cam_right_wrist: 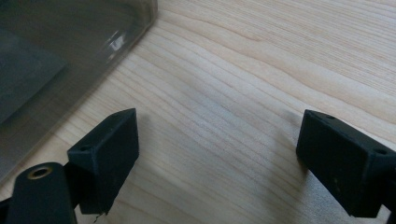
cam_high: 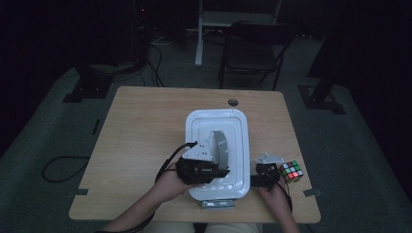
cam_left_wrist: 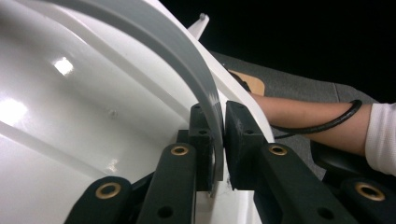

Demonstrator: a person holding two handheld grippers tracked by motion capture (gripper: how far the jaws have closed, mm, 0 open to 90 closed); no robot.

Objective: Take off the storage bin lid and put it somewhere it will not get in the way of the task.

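Grey handle [cam_left_wrist: 196, 79] pinched in left tongs [cam_left_wrist: 223, 140], over white lid [cam_high: 238, 145]

The high view looks forward and down over the whole worktop [cam_high: 145, 126]; the left tool's camera sits close against the white lid [cam_left_wrist: 70, 116], the right tool's just above bare wood

Glossy white plastic on the box lid [cam_high: 237, 145], with a smooth matt grey handle [cam_left_wrist: 187, 60]. Pale wood grain, satin-smooth, across the table [cam_right_wrist: 261, 70]. Matt black, faintly scuffed plastic on the gripper fingers [cam_right_wrist: 109, 154].
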